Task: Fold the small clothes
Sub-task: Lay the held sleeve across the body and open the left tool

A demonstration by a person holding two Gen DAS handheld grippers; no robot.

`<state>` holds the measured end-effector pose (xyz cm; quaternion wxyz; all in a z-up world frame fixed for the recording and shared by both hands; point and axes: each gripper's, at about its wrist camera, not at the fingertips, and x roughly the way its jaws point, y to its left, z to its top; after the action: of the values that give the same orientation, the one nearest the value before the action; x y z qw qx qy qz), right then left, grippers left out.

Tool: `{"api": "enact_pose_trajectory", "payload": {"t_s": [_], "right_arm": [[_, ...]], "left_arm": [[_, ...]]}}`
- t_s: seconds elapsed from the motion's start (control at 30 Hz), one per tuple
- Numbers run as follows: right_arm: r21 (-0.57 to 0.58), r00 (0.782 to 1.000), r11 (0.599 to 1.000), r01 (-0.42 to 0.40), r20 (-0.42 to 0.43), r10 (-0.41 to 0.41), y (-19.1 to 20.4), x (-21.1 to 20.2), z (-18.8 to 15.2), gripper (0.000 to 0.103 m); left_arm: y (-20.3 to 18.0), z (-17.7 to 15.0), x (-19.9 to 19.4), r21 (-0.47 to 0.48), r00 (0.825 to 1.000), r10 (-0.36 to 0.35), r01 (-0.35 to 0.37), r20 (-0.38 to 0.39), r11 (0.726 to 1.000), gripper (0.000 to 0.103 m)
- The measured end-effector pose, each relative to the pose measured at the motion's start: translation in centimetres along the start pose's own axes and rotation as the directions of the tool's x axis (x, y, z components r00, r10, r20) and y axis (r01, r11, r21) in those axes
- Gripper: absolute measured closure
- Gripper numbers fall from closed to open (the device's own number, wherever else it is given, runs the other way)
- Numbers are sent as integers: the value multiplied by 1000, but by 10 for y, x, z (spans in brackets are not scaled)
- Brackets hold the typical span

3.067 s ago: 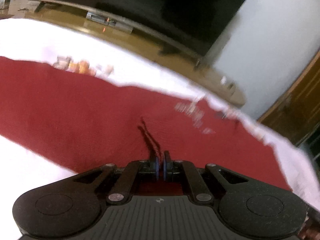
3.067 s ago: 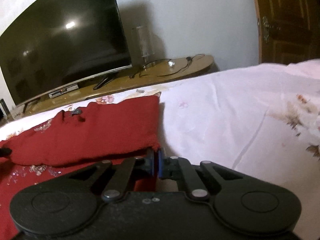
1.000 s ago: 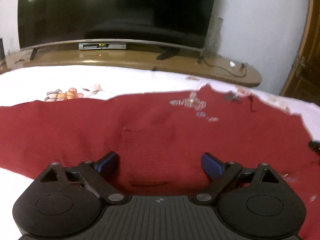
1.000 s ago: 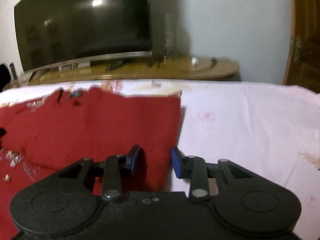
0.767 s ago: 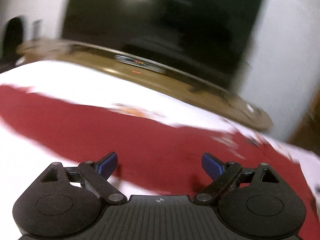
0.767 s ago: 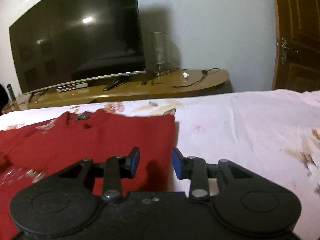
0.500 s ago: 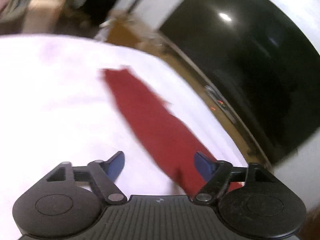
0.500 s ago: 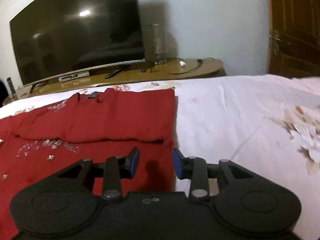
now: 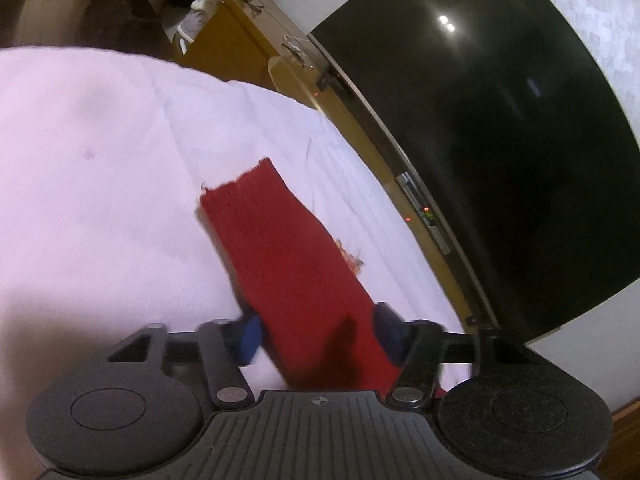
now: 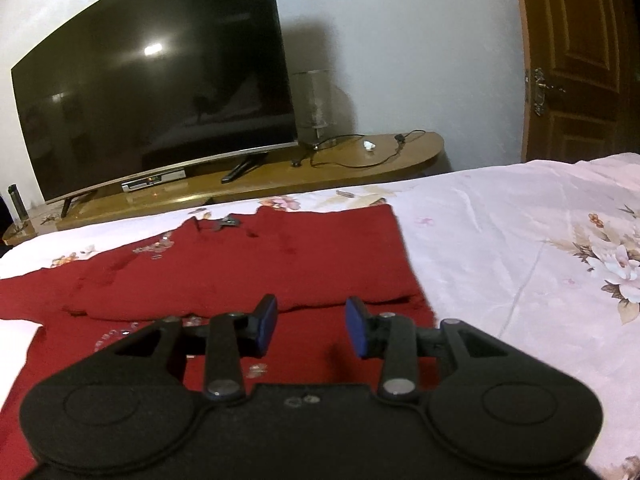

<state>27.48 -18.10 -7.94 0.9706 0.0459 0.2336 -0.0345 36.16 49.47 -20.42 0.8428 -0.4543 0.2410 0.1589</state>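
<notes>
A dark red knitted top [image 10: 240, 268] with sequins lies flat on the bed, its right part folded in over the body. In the left wrist view its long sleeve [image 9: 280, 248] stretches away across the white sheet, cuff at the far end. My left gripper [image 9: 318, 334] straddles this sleeve near its base. Its jaws are closing, with the sleeve between the blue pads [image 9: 250, 336] and a small gap still showing. My right gripper [image 10: 312, 326] hovers over the top's near right part. Its jaws are opening slightly and hold nothing.
The bed sheet [image 10: 500, 240] is white with flower prints. Beyond the bed a large dark TV [image 10: 152, 108] stands on a low wooden stand [image 10: 340, 168] with a glass vase [image 10: 314, 100] and cables. A wooden door [image 10: 580, 60] is at the right.
My left gripper let go of the top's body, swung left and rolled, and now narrows around the sleeve. My right gripper released the folded edge and drew back slightly.
</notes>
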Motion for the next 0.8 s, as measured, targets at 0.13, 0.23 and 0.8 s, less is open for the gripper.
{"api": "enact_pose_trajectory", "payload": {"t_s": [0.13,0.23,0.8], "right_arm": [[-7,1000,1000,-13,-23,12,20,3,-1,66],[-19,999,999,-35,-16,35,35,5,4,66],[73,995,993,-95,-6,96,44,4,12,65]], "left_arm": [[-7,8,9,58,997,79,-79,5,995,98],[-35,5,-2,182,998,39,-49,57,982,98],[-266,-249,29,822,979,36,148,-200,550,97]]}}
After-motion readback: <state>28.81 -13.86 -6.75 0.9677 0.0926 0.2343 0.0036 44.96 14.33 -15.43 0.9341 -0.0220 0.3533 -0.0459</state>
